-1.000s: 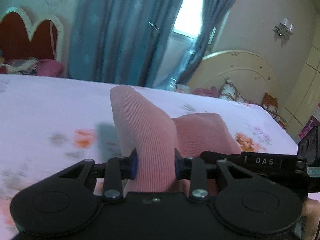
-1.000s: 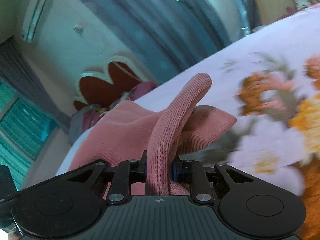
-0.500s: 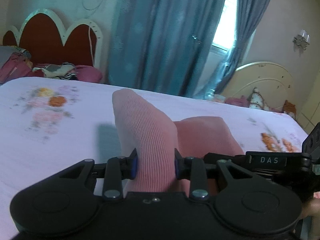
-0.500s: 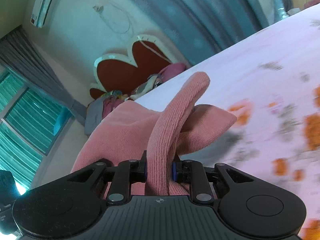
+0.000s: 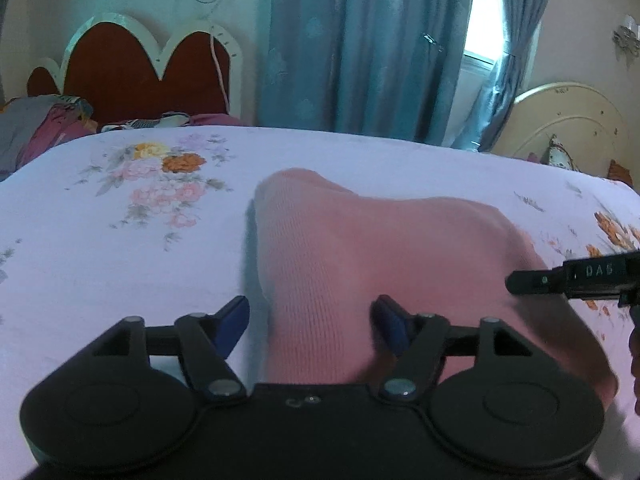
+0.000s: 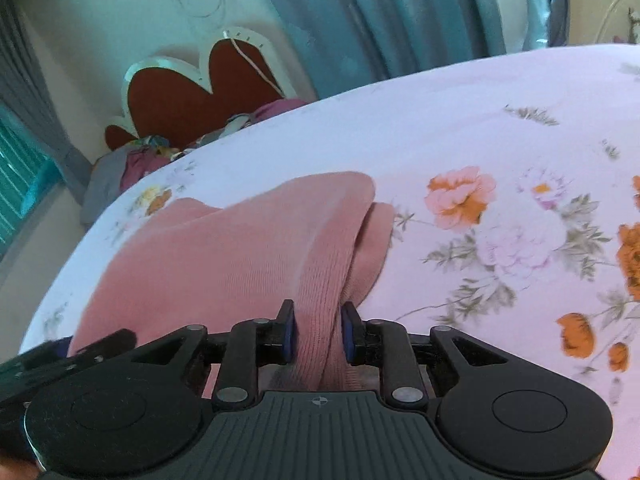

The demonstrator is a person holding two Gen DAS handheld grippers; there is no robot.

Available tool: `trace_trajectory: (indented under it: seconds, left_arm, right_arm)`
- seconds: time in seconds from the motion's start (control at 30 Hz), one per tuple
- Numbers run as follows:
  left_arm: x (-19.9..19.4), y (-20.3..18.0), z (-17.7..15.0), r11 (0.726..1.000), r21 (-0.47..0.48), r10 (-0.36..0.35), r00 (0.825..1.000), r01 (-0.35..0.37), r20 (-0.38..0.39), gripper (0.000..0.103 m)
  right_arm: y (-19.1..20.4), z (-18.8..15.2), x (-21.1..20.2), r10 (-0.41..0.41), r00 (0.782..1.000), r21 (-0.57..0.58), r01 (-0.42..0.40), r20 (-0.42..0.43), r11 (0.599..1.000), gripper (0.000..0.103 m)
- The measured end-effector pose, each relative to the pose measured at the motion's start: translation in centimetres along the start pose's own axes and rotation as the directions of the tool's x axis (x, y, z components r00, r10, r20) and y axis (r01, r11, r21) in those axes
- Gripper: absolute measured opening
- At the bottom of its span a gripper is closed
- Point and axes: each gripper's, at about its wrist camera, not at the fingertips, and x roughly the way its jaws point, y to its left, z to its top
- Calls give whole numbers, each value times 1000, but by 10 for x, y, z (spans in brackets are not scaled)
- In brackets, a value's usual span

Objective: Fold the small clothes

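A small pink ribbed knit garment (image 5: 360,248) lies on the floral bedsheet (image 5: 120,248). My left gripper (image 5: 310,326) is open, its blue-padded jaws spread wide on either side of the garment's near edge. In the right wrist view the same garment (image 6: 240,248) lies folded over, and my right gripper (image 6: 318,334) is shut on its ribbed edge, low over the bed. The right gripper's finger shows at the right edge of the left wrist view (image 5: 576,278).
The bed has a white sheet with orange and pink flowers (image 6: 500,220). A red scalloped headboard (image 5: 132,68) and piled bedding (image 5: 40,128) stand at the far left. Blue curtains (image 5: 360,48) and a cream headboard (image 5: 568,120) are behind.
Both grippers have lowered the garment onto the bed, and it now lies flatter. My left gripper has opened and let go of the fabric. The right stays shut on it.
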Motion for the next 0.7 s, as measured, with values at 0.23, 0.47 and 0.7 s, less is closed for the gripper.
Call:
trace_trajectory:
  seconds: [0.23, 0.47, 0.7]
  left_arm:
    - [-20, 6, 31, 998, 40, -50, 989, 45, 142, 52]
    - [54, 0, 62, 987, 44, -151, 988, 152, -14, 34]
    - [81, 4, 57, 984, -8, -180, 981, 179, -77, 34]
  right_arm:
    - [27, 31, -11, -7, 992, -77, 17, 124, 997, 31]
    - [53, 45, 31, -35, 996, -38, 38, 85, 999, 31]
    - [41, 28, 65, -190, 980, -94, 194, 52, 977, 30]
